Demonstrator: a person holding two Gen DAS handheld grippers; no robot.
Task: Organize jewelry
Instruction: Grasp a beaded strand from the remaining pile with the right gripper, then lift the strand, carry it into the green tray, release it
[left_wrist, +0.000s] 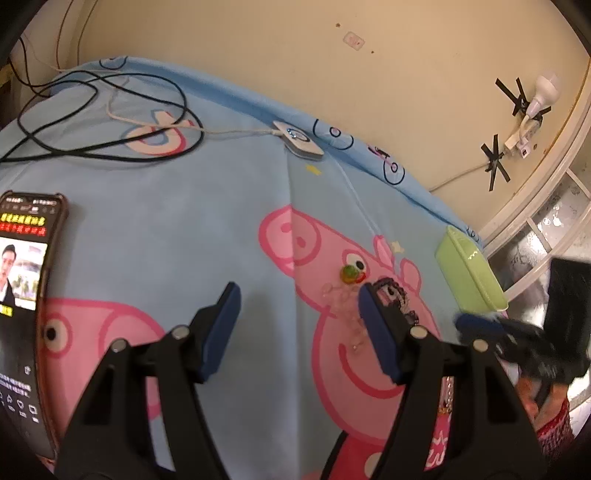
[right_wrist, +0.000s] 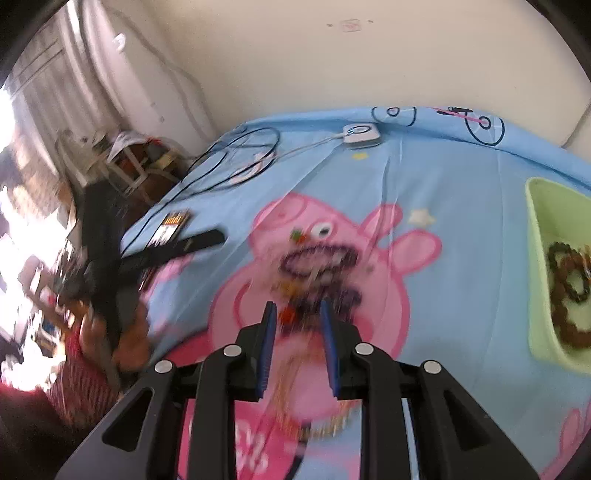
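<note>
A pile of jewelry lies on the blue cartoon-pig bedsheet (left_wrist: 184, 206): a dark beaded bracelet (right_wrist: 317, 258), a green and red bead piece (left_wrist: 351, 274), clear pink beads (left_wrist: 347, 314) and a gold chain (right_wrist: 295, 417). My left gripper (left_wrist: 297, 306) is open and empty, its right finger just beside the dark bracelet (left_wrist: 397, 291). My right gripper (right_wrist: 297, 314) is open and hangs over the blurred pile; it also shows blurred in the left wrist view (left_wrist: 491, 328). A light green tray (right_wrist: 539, 266) at the right holds brown and dark bead bracelets (right_wrist: 569, 288).
A phone (left_wrist: 22, 295) with a lit screen lies at the left. Black and white cables (left_wrist: 110, 122) and a small white device (left_wrist: 299, 142) lie near the wall. The green tray (left_wrist: 469, 273) sits at the bed's right edge. Furniture stands beyond the bed's left side (right_wrist: 122, 162).
</note>
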